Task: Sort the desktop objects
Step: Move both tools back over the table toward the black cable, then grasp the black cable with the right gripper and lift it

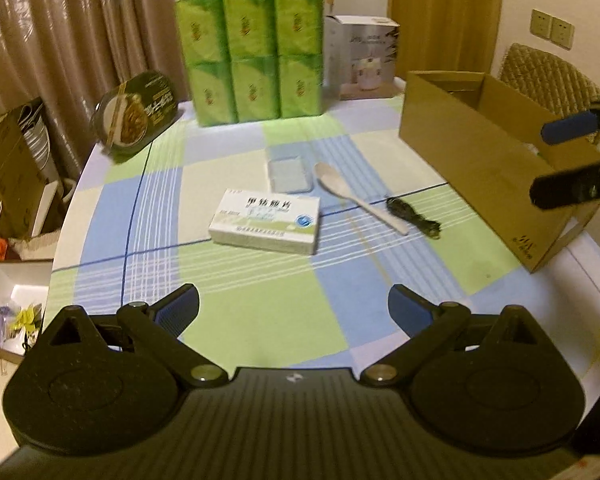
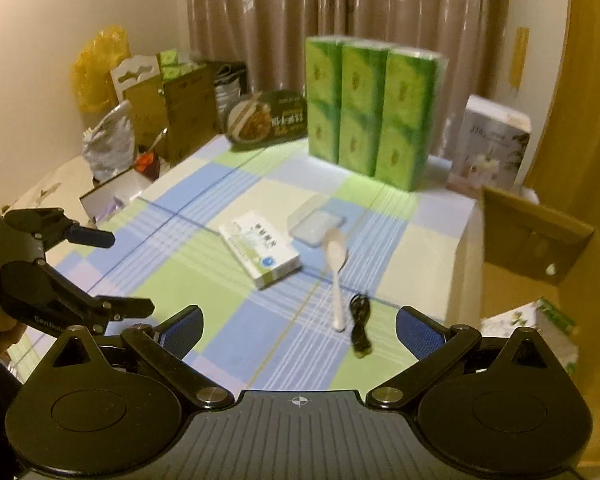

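Ahead of the left hand-held gripper, whose fingers were spread with nothing between them, a white medicine box lay on the checked worktop. Just beyond it sat a clear plastic case, a white spoon and a coiled black cable. The right hand-held gripper was likewise released and empty, the cardboard box to its right.

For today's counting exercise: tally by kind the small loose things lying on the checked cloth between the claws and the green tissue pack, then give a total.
Medicine box: 1
Clear plastic case: 1
Pale spoon: 1
Black cable: 1
Total: 4
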Motion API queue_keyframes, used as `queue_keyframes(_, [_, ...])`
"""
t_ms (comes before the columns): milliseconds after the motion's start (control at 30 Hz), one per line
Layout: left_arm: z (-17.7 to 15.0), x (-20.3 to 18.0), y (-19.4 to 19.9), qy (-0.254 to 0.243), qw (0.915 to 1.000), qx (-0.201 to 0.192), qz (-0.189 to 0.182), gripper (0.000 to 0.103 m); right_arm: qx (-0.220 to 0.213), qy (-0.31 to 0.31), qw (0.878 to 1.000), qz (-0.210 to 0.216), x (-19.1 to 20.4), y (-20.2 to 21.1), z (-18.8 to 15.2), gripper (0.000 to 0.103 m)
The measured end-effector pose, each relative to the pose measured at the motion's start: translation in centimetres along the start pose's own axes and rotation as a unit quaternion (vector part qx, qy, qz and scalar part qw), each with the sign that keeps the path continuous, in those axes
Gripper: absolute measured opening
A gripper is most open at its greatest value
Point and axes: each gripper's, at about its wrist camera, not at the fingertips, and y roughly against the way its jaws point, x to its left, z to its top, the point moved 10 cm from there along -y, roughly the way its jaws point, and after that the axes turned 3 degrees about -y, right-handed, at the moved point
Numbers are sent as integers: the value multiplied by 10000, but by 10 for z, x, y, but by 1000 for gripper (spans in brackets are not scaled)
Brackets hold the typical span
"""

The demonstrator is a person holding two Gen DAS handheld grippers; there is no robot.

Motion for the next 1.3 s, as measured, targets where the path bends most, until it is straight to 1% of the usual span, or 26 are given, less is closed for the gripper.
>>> queue_keyframes(233, [-13,14,-28,179,9998,126,33,99,291,-201,9994,12,-4,-42,-22,99])
queue_keyframes(300, [-13,17,-36,241,9996,141,31,99,334,-294,9990,5,-8,-52,-25,93])
queue_keyframes(400, [-9,21,-45,363,9993,108,0,99,387,-443,9983,-8,-16,-68,-28,88])
queue_keyframes(600, [-3,28,-63,543,9985,106,-37,99,418,-492,9979,-82,-26,-88,-25,80])
queue_keyframes(767, [-1,30,-75,321,9994,143,20,99,507,-513,9972,-191,-41,-106,-26,76])
queue_keyframes(967, [8,25,-87,218,9997,128,-41,99,656,-687,9950,-300,-62,-126,-29,64])
queue_keyframes(1133, [12,10,-100,32,9997,197,-173,99,768,-619,9944,-381,-68,-143,-28,56])
queue_keyframes(1200, [13,5,-105,-60,9995,240,-184,99,858,-575,9938,-415,-70,-150,-30,49])
queue_keyframes(1300, [14,0,-111,-95,9993,276,-234,99,968,-580,9927,-427,-73,-155,-35,45])
